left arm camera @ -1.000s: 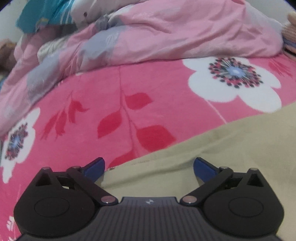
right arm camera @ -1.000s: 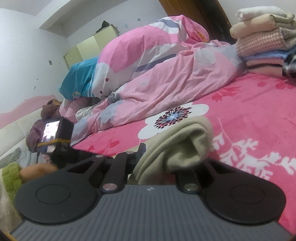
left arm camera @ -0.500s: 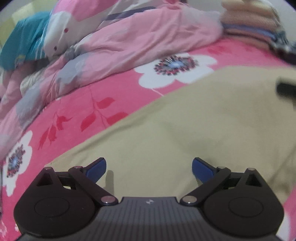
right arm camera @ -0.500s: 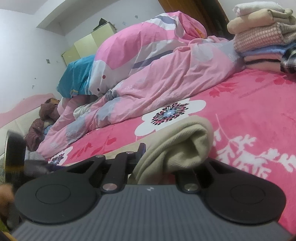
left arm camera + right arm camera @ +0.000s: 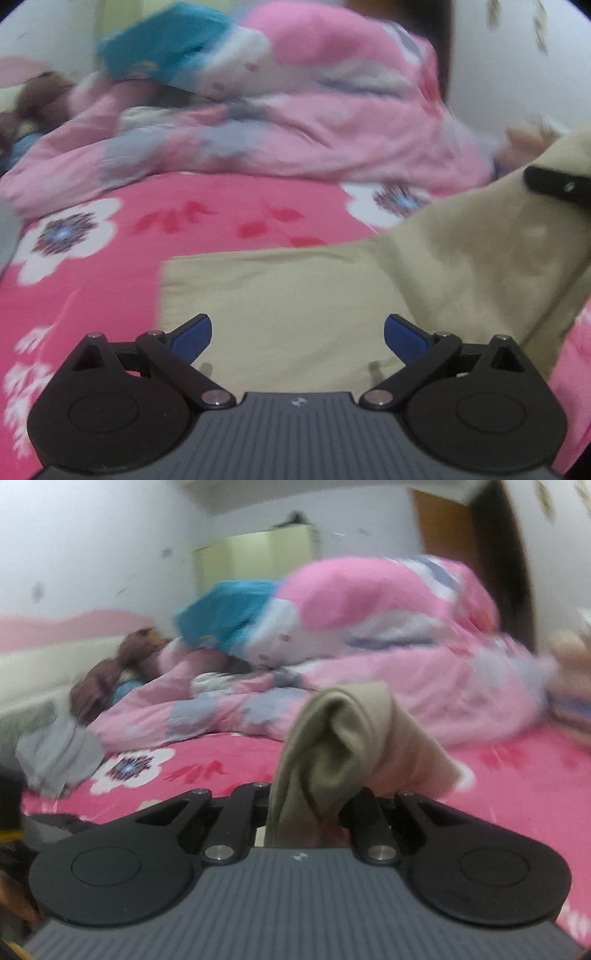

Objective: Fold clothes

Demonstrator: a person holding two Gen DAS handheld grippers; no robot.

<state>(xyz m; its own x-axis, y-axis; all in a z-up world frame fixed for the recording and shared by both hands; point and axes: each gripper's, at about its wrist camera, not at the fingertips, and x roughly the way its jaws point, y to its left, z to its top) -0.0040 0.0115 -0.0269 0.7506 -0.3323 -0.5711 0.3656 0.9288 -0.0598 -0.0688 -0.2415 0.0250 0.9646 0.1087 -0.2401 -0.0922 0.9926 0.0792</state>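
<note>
The beige garment (image 5: pixel 295 295) lies flat on the pink floral bedspread (image 5: pixel 207 218), its right side lifted. The right gripper (image 5: pixel 314 797) is clamped on that bunched edge. The left gripper (image 5: pixel 297 332) hovers directly over the flat portion, fingers apart, holding nothing.

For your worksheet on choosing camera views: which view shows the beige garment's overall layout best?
The left wrist view. There the beige garment lies spread on the bed, its right side lifted up to the right gripper. The right wrist view shows only a bunched fold clamped in that gripper's shut jaws.
</note>
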